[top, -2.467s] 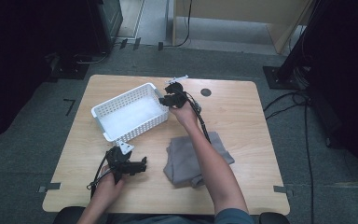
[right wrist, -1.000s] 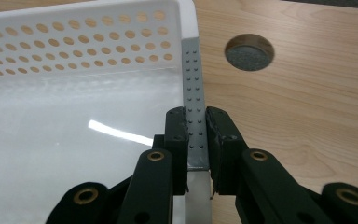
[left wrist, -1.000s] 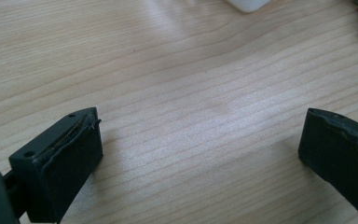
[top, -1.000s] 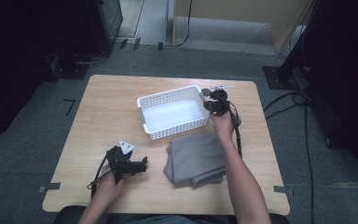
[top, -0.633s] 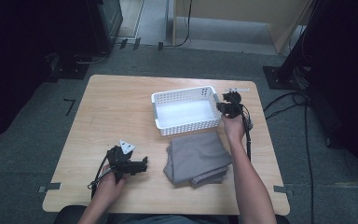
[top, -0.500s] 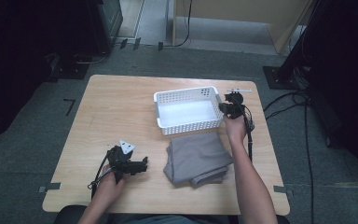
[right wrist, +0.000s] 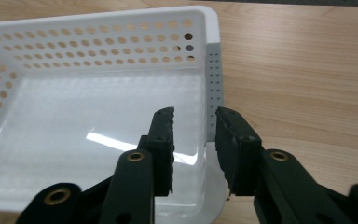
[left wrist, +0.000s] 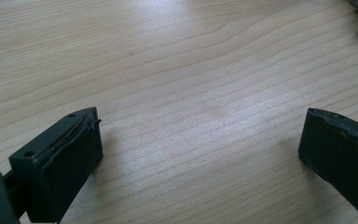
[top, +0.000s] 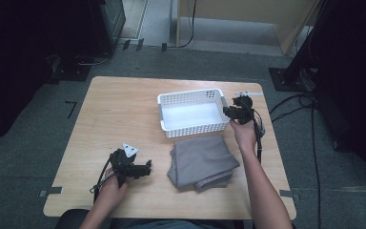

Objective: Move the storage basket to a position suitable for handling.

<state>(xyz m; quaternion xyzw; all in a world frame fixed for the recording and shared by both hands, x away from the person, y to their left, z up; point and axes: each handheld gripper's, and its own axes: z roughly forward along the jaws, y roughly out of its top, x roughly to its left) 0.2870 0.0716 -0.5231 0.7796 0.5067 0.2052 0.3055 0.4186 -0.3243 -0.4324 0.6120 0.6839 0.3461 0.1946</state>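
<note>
Right gripper (right wrist: 194,133) straddling white basket (top: 190,113) wall, contact unclear; left gripper (left wrist: 200,154) jaws wide apart over wooden table (top: 119,109); grey cloth (top: 202,162) cropped; dark surroundings

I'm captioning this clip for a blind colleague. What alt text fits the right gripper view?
The right gripper, its two black jaws slightly apart, straddles the end wall of an empty white perforated basket, one jaw inside and one outside. The basket sits on a light wooden table.
</note>
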